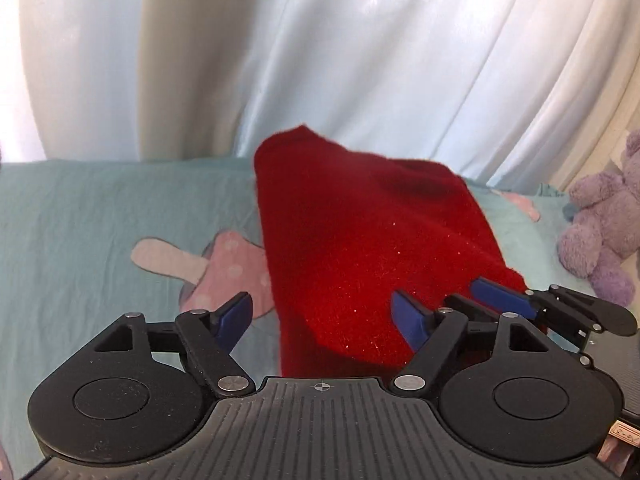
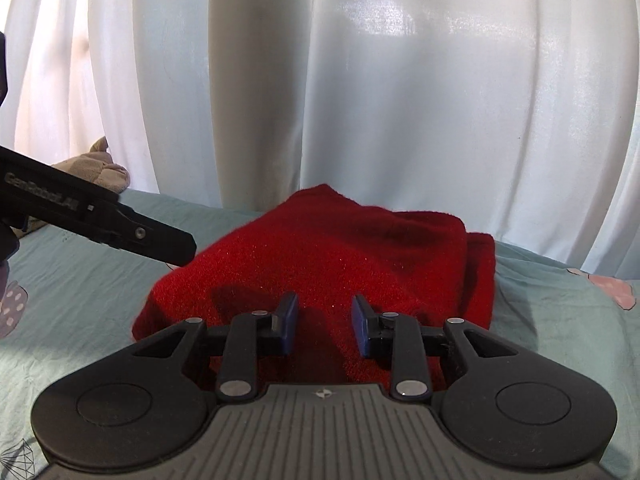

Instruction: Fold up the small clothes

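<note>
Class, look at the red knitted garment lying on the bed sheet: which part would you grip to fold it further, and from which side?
Grip the red garment at its near edge, coming in from the front and low. It lies bunched, part-folded, and that edge sits flat on the bed sheet, nearest the right gripper.

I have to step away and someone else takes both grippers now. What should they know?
Left gripper: open, holding nothing, over the near edge of the red cloth.
Right gripper: narrowly open, nothing pinched, over the cloth's near edge.
Cloth lies bunched in layers on the teal sheet.
Done: a partial fold, by the look of the layers.
Left: regrip, flatten and finish the fold.
</note>
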The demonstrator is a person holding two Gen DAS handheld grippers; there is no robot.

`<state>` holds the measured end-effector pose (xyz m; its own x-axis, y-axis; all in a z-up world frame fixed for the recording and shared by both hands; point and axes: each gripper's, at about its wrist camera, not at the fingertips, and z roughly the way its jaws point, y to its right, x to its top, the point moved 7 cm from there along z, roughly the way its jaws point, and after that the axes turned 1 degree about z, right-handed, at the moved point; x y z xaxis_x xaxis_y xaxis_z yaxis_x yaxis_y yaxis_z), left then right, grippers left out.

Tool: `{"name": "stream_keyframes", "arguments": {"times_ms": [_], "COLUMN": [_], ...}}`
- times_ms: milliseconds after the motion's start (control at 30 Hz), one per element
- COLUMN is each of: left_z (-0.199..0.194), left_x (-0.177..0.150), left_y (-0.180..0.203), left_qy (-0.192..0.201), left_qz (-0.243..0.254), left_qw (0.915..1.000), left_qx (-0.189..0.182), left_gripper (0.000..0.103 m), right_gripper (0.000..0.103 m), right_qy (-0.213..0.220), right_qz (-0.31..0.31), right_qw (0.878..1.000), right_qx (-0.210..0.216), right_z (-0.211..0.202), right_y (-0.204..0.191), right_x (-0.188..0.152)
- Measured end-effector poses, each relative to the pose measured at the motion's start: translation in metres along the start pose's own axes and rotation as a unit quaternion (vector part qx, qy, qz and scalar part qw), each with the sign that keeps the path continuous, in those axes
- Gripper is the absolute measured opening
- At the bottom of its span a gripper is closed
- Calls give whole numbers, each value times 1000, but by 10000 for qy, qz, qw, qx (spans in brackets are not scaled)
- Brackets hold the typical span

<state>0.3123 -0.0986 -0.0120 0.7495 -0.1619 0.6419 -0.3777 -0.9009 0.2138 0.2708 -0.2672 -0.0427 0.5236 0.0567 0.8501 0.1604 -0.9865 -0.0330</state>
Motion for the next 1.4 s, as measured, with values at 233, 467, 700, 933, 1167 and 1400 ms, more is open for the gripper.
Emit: {"name": "stream_keyframes", "arguments": {"times_ms": [233, 467, 700, 933, 1167, 1400], "left_z": [28, 8, -28, 14, 9, 22], "left_x": [-21, -26, -57, -63, -60, -64], "left_y": [9, -6, 1, 1, -11, 2], "left_qy": [-70, 187, 264, -95, -109, -261], "left_qz": [291, -13, 648, 362, 3, 100], "left_qw": [9996, 9994, 9971, 9993, 9999, 9996], "left_qx": [23, -296, -294, 65, 4, 42], "left_gripper": [89, 94, 92, 72, 71, 70], "right_gripper": [27, 28, 57, 73, 75, 73], "right_qy": [-79, 181, 225, 42, -279, 28], "right_qz": [181, 564, 3002, 4564, 4700, 5104], "right_qw": [9998, 9980, 9489, 8791, 8720, 8474], "right_qx": [-58, 220, 948, 1376, 1342, 1461], "right_z": [0, -5, -59, -36, -40, -19], "right_y": [10, 19, 58, 73, 63, 70], "right_x": [-27, -27, -43, -62, -72, -68]}}
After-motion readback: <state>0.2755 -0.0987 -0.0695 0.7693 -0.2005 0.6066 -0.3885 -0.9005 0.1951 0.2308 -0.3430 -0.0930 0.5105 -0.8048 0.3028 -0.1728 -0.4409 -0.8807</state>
